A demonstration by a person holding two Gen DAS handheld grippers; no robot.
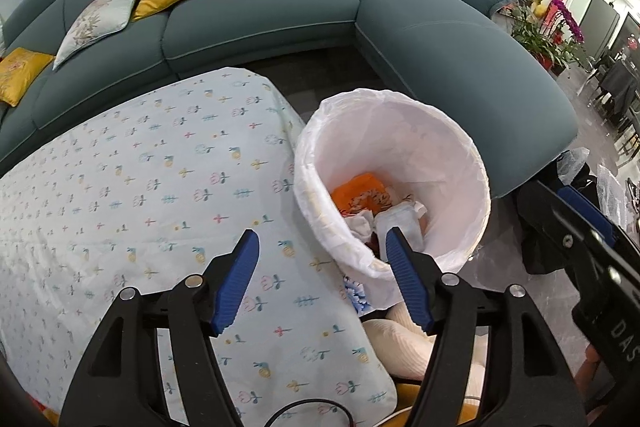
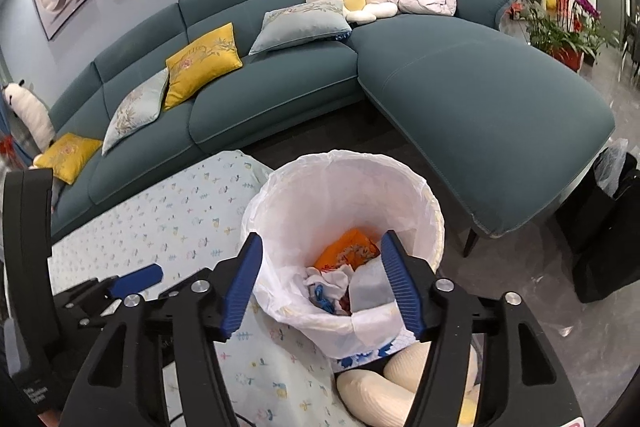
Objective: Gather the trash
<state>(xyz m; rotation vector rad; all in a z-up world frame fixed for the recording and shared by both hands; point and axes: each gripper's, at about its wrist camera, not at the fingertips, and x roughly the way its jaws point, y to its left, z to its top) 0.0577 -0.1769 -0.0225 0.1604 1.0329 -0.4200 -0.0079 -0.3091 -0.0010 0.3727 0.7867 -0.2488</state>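
Observation:
A round bin lined with a white bag (image 1: pixel 452 147) (image 2: pixel 320 183) stands beside the table. In it lie an orange wrapper (image 1: pixel 358 189) (image 2: pixel 346 247), crumpled white paper (image 2: pixel 332 279) and a white packet (image 1: pixel 400 223). My left gripper (image 1: pixel 322 239) is open and empty, its fingers over the table edge and the bin's near rim. My right gripper (image 2: pixel 320 243) is open and empty, held above the bin's mouth. The left gripper also shows in the right wrist view (image 2: pixel 136 279) at lower left, and the right gripper shows in the left wrist view (image 1: pixel 580 215) at the right edge.
A table under a pale flowered cloth (image 1: pixel 140 187) (image 2: pixel 168 215) lies left of the bin. A teal corner sofa (image 1: pixel 440 39) (image 2: pixel 480 87) with cushions stands behind. A cream cushion (image 2: pixel 384 383) lies below the bin. Black bags (image 2: pixel 600 227) stand at right on the grey floor.

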